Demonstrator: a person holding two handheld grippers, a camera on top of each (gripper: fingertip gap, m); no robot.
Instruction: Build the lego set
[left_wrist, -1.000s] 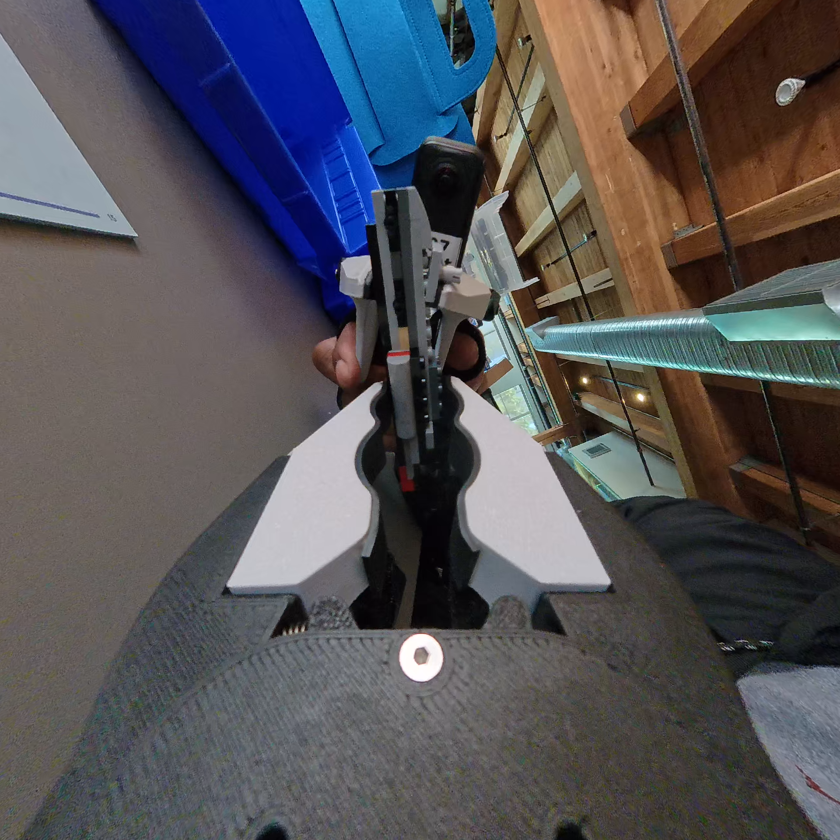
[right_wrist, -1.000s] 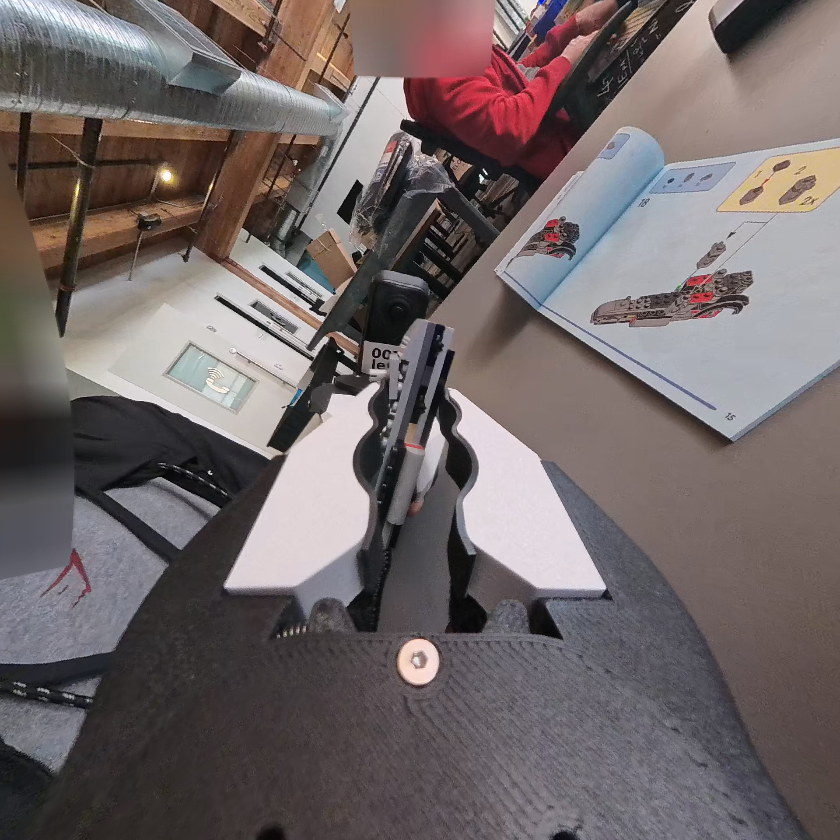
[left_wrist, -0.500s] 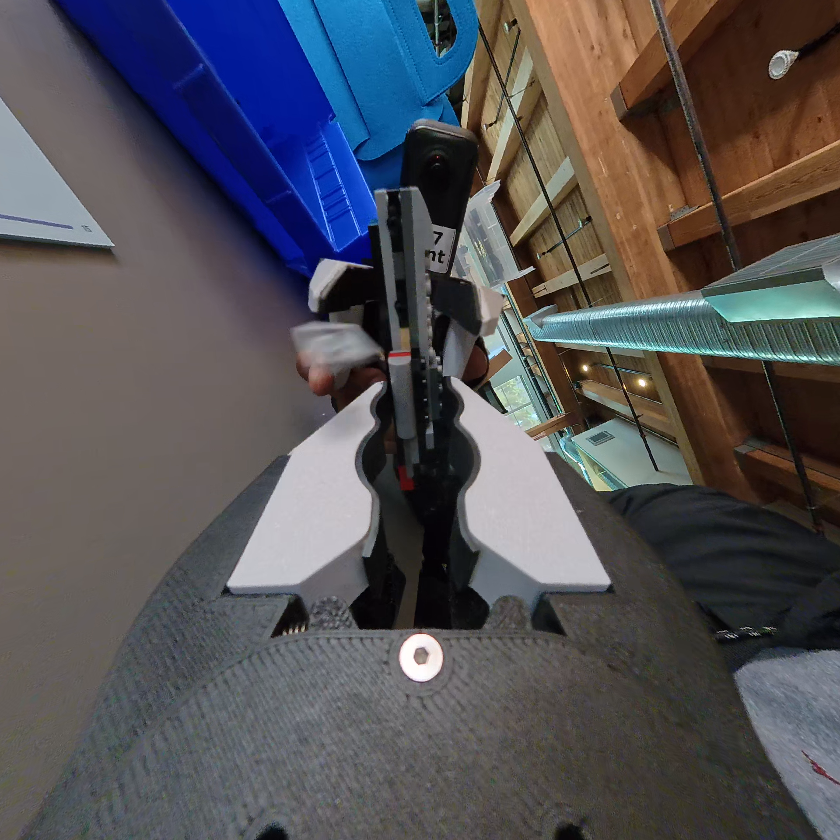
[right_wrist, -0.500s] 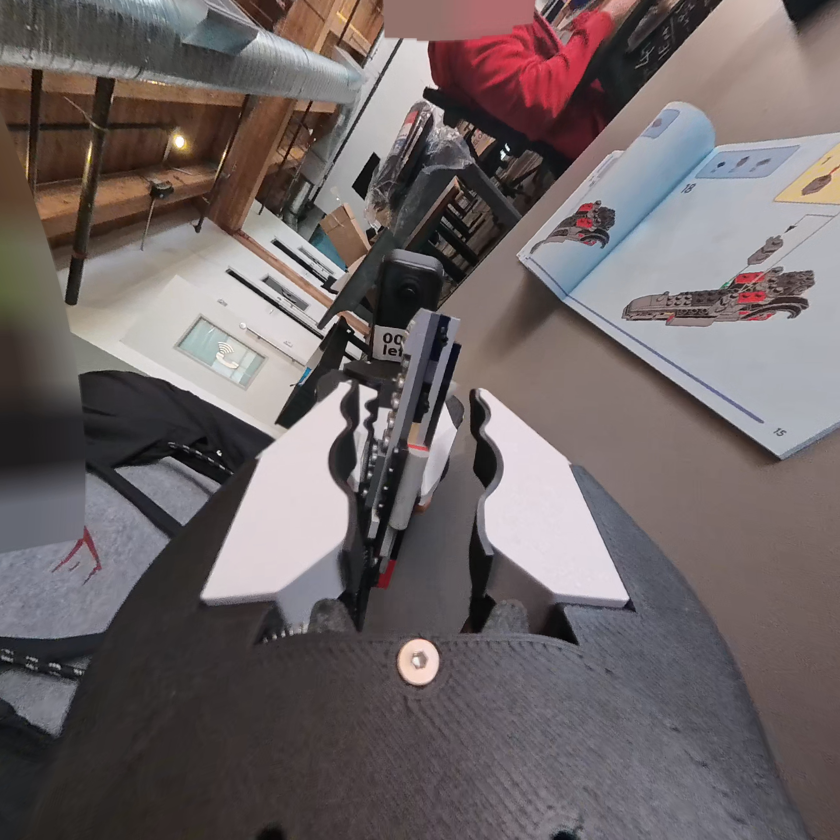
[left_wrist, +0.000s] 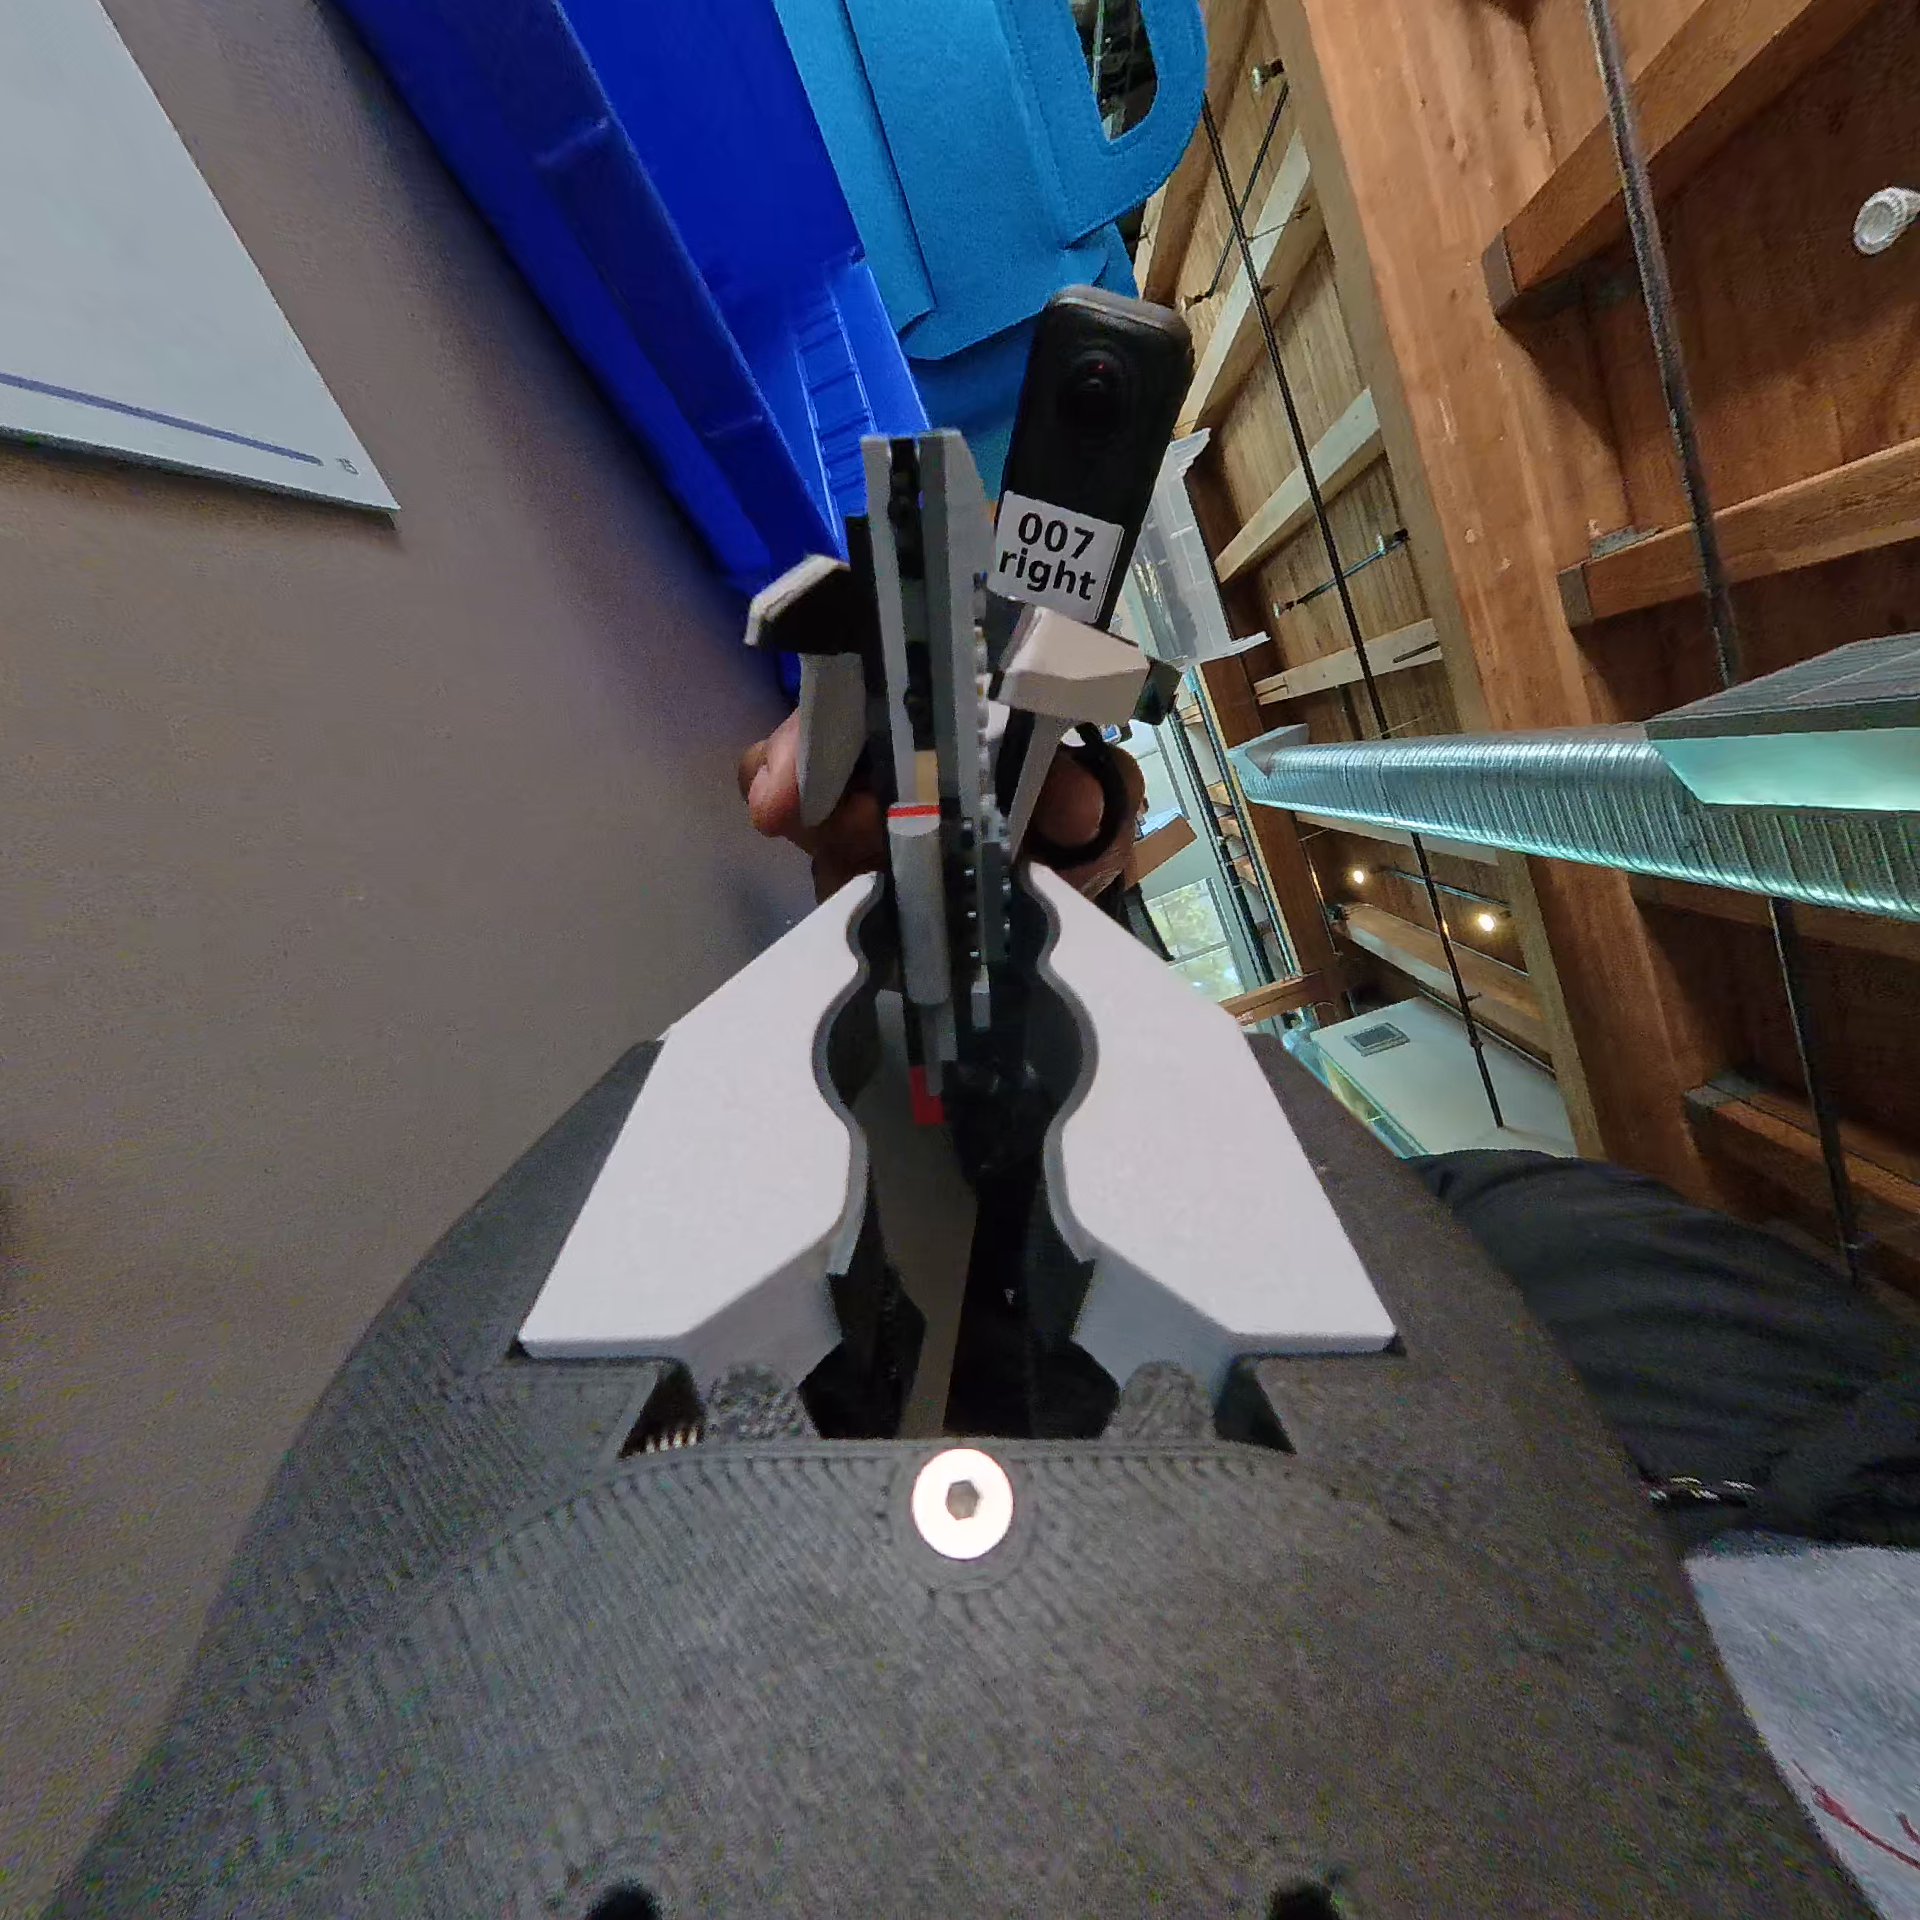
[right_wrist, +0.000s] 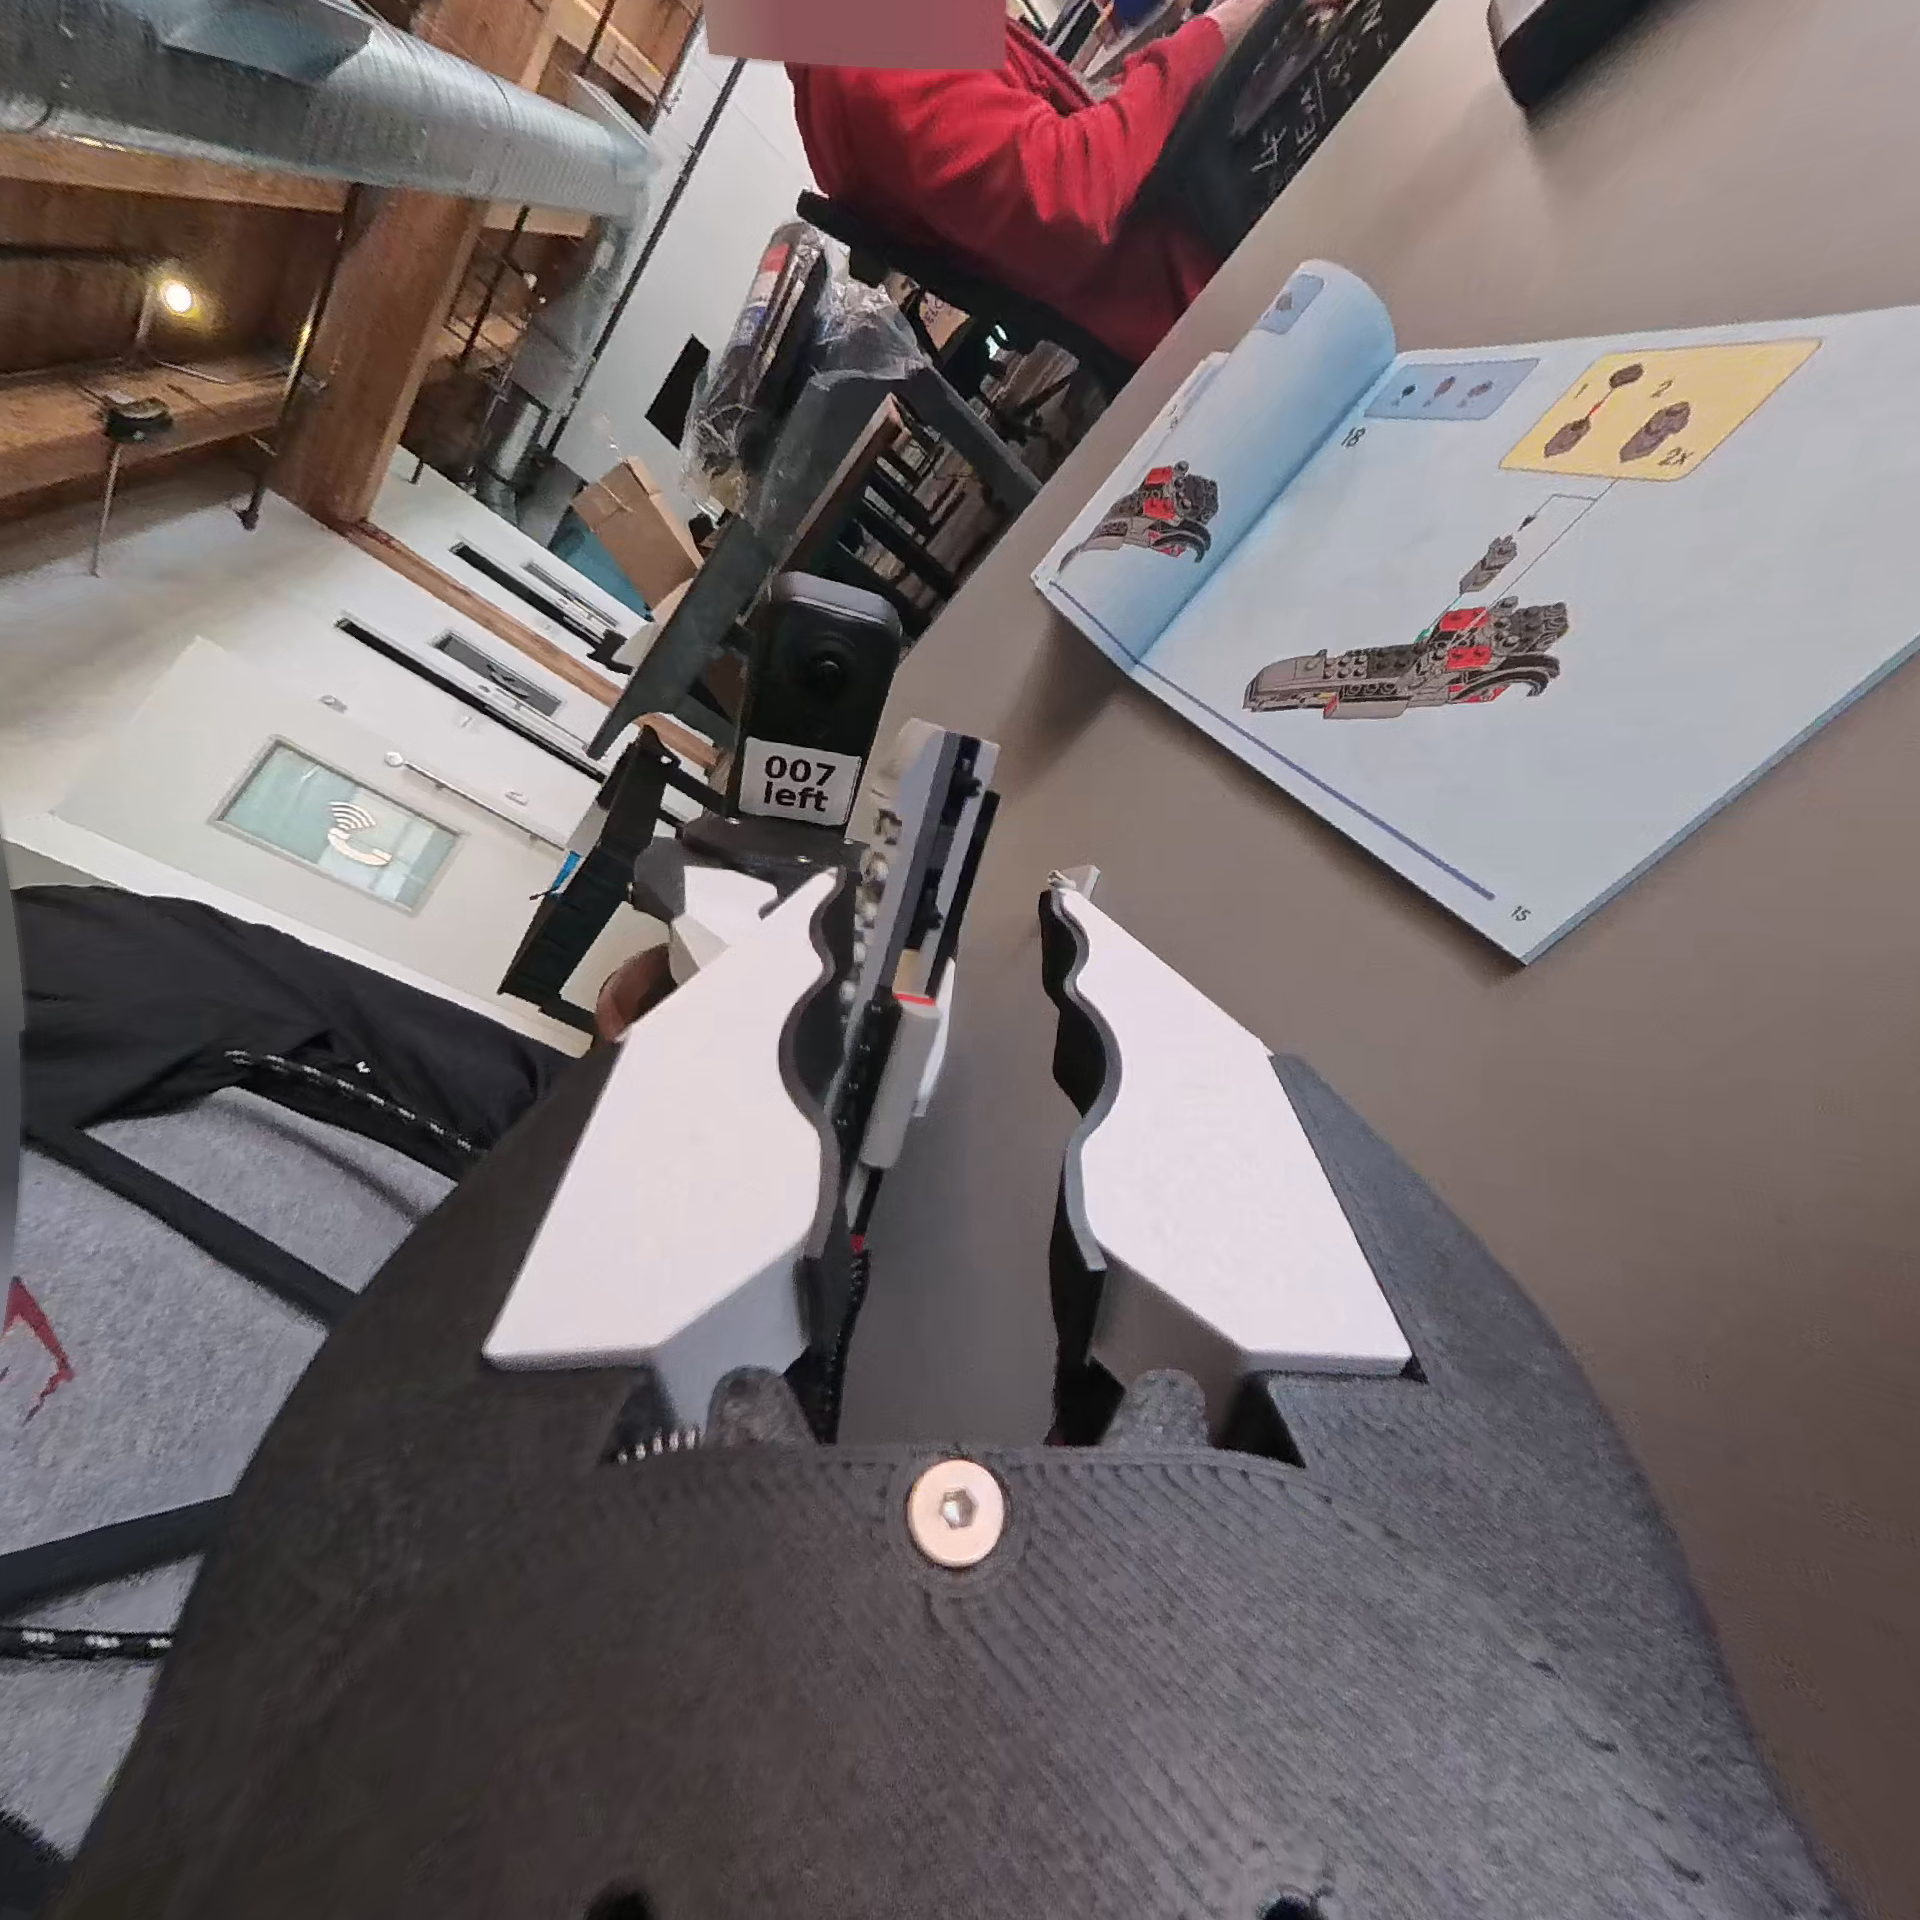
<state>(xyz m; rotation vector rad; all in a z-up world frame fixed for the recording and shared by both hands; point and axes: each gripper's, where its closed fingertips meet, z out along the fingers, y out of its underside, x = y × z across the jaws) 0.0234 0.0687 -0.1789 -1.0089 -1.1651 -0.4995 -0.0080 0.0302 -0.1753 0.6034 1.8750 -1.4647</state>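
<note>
A long, flat grey and black lego model (left_wrist: 925, 623) with small red parts is held off the table. My left gripper (left_wrist: 951, 883) is shut on its near end. In the left wrist view the right gripper's fingers (left_wrist: 1070, 665) stand apart on either side of the model's far end. In the right wrist view my right gripper (right_wrist: 945, 894) is open. The model (right_wrist: 920, 821) lies against its left finger, with a gap to the right finger. The left gripper's camera (right_wrist: 821, 665) shows just behind the model.
An open instruction booklet (right_wrist: 1558, 623) lies on the brown table (right_wrist: 1558, 1143); its corner also shows in the left wrist view (left_wrist: 135, 312). A blue bin (left_wrist: 623, 208) stands at the back. A person in red (right_wrist: 987, 156) sits at the far end. About 4 centimeters separates my left fingertips from my right.
My right gripper, shut on the model a second ago, has opened its fingers around it. My left gripper has stayed shut on the model.
</note>
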